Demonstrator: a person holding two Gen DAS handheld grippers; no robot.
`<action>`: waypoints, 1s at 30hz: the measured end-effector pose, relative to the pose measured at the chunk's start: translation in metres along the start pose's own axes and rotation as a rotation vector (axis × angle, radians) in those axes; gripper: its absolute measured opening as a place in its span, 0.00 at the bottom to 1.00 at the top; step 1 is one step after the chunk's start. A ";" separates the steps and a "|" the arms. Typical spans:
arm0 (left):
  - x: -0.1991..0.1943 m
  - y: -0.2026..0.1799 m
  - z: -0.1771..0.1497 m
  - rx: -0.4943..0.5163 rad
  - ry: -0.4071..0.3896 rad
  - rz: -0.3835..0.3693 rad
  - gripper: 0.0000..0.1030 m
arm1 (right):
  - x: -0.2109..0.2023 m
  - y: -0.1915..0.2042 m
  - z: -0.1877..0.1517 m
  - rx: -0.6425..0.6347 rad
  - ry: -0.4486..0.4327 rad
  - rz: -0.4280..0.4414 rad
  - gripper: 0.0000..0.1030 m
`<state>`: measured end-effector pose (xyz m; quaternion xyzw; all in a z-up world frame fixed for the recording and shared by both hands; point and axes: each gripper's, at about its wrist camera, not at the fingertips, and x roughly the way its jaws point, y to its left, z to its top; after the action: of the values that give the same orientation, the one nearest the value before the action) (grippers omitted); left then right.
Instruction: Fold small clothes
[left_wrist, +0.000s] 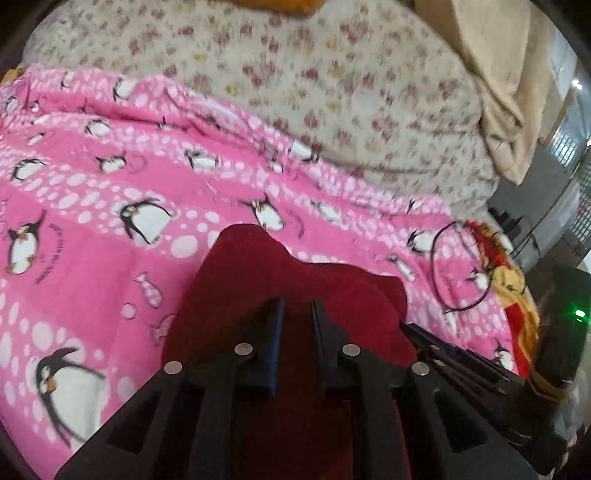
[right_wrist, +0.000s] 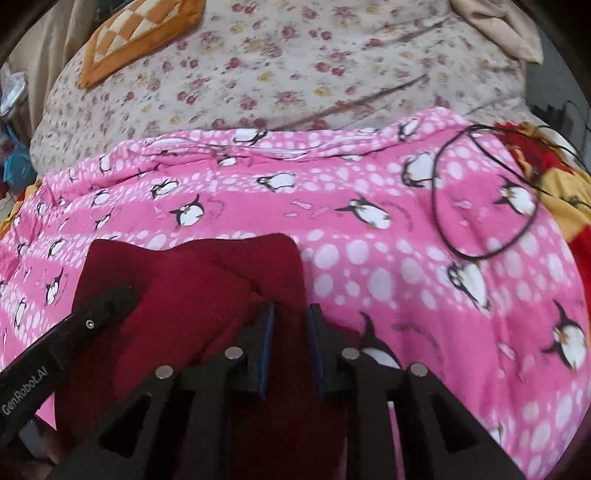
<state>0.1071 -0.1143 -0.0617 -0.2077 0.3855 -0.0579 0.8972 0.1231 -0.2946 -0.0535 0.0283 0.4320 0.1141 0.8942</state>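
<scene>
A small dark red garment (left_wrist: 295, 280) lies on the pink penguin blanket (left_wrist: 92, 192), partly folded, and shows in the right wrist view too (right_wrist: 192, 280). My left gripper (left_wrist: 297, 308) hovers over its near part with jaws a narrow gap apart; red cloth fills the gap, and I cannot tell if it is pinched. My right gripper (right_wrist: 290, 312) stands at the garment's right edge, jaws also slightly apart over red cloth. The left gripper's fingers (right_wrist: 110, 299) rest on the garment's left part in the right wrist view.
A floral sheet (right_wrist: 295, 66) covers the bed beyond the pink blanket (right_wrist: 406, 258). A black cord loop (right_wrist: 480, 192) lies at the right, by a red and yellow cloth (right_wrist: 565, 192). An orange checked cushion (right_wrist: 140, 33) sits far left. A beige cloth (left_wrist: 495, 81) hangs far right.
</scene>
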 end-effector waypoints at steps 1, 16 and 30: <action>0.006 0.000 0.004 -0.007 0.028 0.004 0.07 | 0.003 -0.004 0.001 0.006 0.005 0.021 0.19; -0.072 0.026 0.027 0.088 0.074 -0.110 0.18 | -0.130 -0.009 -0.040 -0.061 -0.226 0.171 0.29; -0.066 0.040 0.007 0.238 0.170 -0.223 0.52 | -0.115 -0.076 -0.057 0.231 -0.172 0.240 0.73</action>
<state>0.0641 -0.0584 -0.0300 -0.1356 0.4249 -0.2194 0.8677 0.0227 -0.3974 -0.0125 0.1918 0.3578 0.1669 0.8985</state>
